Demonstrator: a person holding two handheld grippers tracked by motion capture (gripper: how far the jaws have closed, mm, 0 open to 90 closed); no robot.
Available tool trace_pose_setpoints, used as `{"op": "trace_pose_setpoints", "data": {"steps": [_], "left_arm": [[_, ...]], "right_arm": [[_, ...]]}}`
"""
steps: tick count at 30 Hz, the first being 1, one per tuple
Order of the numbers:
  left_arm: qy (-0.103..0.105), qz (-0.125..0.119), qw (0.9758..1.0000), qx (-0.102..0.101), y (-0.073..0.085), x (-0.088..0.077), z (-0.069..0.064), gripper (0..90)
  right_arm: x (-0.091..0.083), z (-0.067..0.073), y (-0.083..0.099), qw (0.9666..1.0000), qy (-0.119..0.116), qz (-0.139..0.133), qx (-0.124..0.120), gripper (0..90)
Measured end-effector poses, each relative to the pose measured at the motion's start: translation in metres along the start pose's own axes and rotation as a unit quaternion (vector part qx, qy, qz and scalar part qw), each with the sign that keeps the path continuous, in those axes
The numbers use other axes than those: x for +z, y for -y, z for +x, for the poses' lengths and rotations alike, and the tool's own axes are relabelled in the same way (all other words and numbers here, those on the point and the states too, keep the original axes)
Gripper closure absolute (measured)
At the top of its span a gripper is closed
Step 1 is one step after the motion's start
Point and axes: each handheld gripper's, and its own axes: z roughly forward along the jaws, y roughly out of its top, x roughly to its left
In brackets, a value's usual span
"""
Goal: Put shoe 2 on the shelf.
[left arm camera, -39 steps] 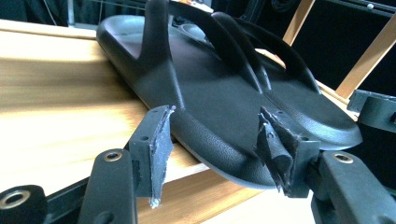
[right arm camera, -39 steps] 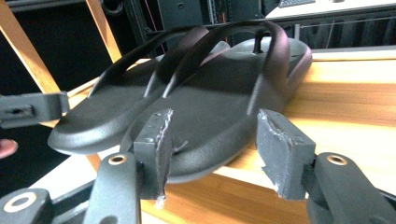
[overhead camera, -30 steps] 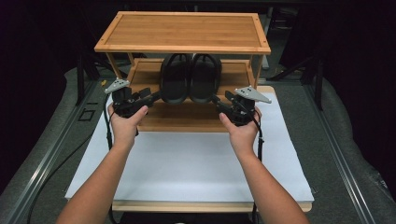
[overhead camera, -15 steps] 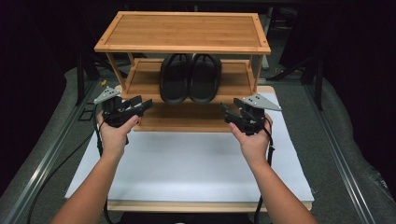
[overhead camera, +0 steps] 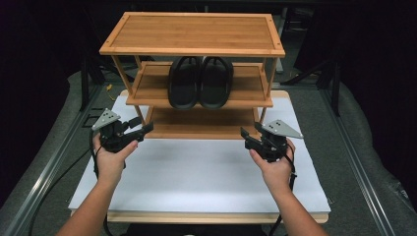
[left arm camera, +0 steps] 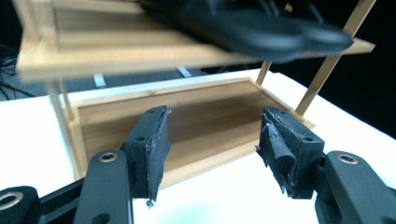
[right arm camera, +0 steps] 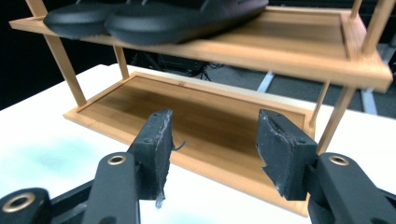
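The left gripper has its two black jaws set wide apart, with nothing between the torn pads; the right gripper is parted just as wide and also empty. Each is held in a hand above the white sheet covering the table, the left one near the front left post and the right one near the front right post of the three-tier bamboo shoe rack. Just ahead of both sets of pads lies the rack's bare lowest shelf. Above and beyond the pads, between the two grippers, the pair of black rubber slippers sits side by side on the middle shelf, toes overhanging its front edge, well apart from either gripper.
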Motion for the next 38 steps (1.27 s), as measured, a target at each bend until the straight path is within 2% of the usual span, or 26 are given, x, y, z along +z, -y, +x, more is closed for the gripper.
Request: {"op": "trace_pose_setpoints", "data": {"steps": [3, 5, 7, 8, 11, 15, 18, 20, 24, 26, 27, 28, 31, 33, 35, 38], "left_arm": [[-0.016, 0.013, 0.9997, 0.012, 0.016, -0.004, 0.004, 42.3], [-0.021, 0.020, 0.9994, 0.018, 0.028, -0.006, 0.006, 42.3], [-0.026, 0.026, 0.9991, 0.020, 0.040, -0.007, 0.009, 42.3], [-0.027, 0.031, 0.9990, 0.016, 0.045, -0.007, 0.010, 42.3], [-0.039, 0.042, 0.9984, 0.007, 0.055, -0.006, 0.015, 40.8], [-0.044, 0.046, 0.9980, 0.001, 0.064, -0.006, 0.019, 37.2], [-0.052, 0.045, 0.9976, 0.006, 0.072, -0.007, 0.023, 36.6], [-0.063, 0.052, 0.9966, 0.013, 0.077, -0.008, 0.027, 36.5], [-0.081, 0.063, 0.9947, 0.006, 0.086, -0.006, 0.040, 35.8], [-0.088, 0.074, 0.9934, 0.006, 0.090, -0.003, 0.044, 35.3], [-0.087, 0.077, 0.9933, 0.001, 0.092, -0.002, 0.045, 34.7], [-0.083, 0.078, 0.9934, -0.002, 0.093, -0.001, 0.046, 34.3], [-0.085, 0.086, 0.9927, -0.001, 0.095, 0.002, 0.046, 33.2], [-0.085, 0.090, 0.9923, 0.001, 0.096, 0.003, 0.046, 32.7], [-0.086, 0.088, 0.9924, -0.001, 0.096, 0.002, 0.047, 31.9], [-0.091, 0.089, 0.9919, -0.005, 0.096, 0.002, 0.049, 31.2]], "right_arm": [[-0.003, -0.003, 0.012, 1.0000, 0.001, 0.008, 0.003, 45.8], [-0.004, -0.006, 0.021, 0.9997, 0.015, 0.019, 0.004, 45.9], [-0.005, -0.010, 0.029, 0.9995, 0.015, 0.025, 0.010, 45.9], [-0.006, -0.011, 0.034, 0.9993, 0.023, 0.028, 0.012, 46.0], [-0.009, -0.015, 0.047, 0.9992, 0.028, 0.027, 0.014, 46.1], [-0.012, -0.018, 0.063, 0.9987, 0.034, 0.033, 0.016, 45.7], [-0.013, -0.021, 0.073, 0.9983, 0.040, 0.035, 0.024, 45.5], [-0.012, -0.023, 0.081, 0.9984, 0.043, 0.034, 0.018, 45.8], [-0.005, -0.028, 0.091, 0.9972, 0.051, 0.051, 0.021, 45.8], [0.000, -0.031, 0.095, 0.9971, 0.037, 0.062, 0.024, 45.5], [0.002, -0.031, 0.097, 0.9960, 0.050, 0.071, 0.024, 44.8], [0.004, -0.032, 0.099, 0.9961, 0.039, 0.074, 0.029, 43.2], [0.009, -0.035, 0.102, 0.9952, 0.035, 0.085, 0.034, 40.0], [0.011, -0.036, 0.102, 0.9952, 0.028, 0.088, 0.031, 38.9], [0.012, -0.034, 0.103, 0.9957, 0.039, 0.082, 0.018, 38.1], [0.012, -0.033, 0.101, 0.9964, 0.041, 0.074, 0.006, 36.7]]}}
